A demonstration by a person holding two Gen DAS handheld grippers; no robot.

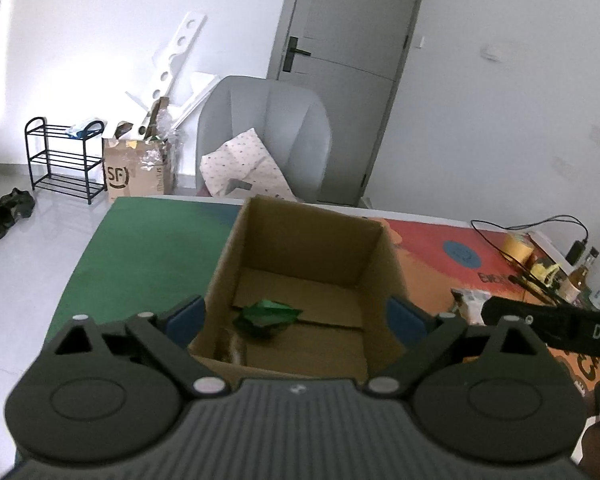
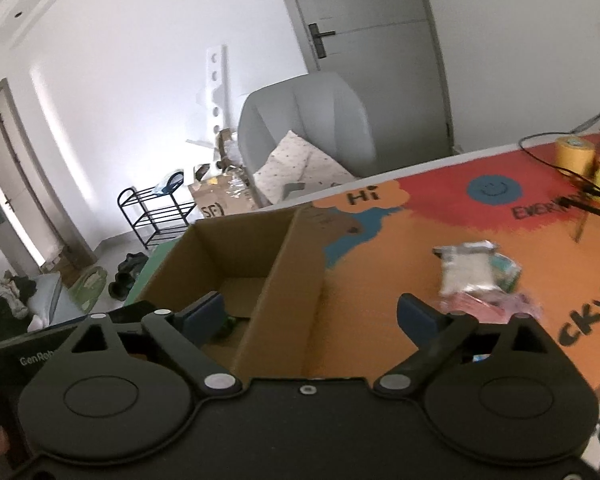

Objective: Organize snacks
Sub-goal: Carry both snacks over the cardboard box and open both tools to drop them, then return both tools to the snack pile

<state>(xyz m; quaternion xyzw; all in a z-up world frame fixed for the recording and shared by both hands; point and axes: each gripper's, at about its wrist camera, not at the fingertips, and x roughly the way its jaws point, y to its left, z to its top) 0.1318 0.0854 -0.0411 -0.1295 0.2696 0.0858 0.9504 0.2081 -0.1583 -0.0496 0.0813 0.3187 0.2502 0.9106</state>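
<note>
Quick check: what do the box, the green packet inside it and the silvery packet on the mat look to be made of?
Box: plain brown corrugated cardboard, matte, with folded flaps at the bottom. Green packet: probably glossy plastic film, crinkled, with highlights. Silvery packet: likely foil or metallised film, shiny; blur leaves it open.

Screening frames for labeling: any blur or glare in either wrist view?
Left wrist: sharp; green packet inside the cardboard box reads clearly, window glare washes the upper left wall. Right wrist: motion-blurred, snack packets smeared; fisheye bends the door frame in both.
</note>
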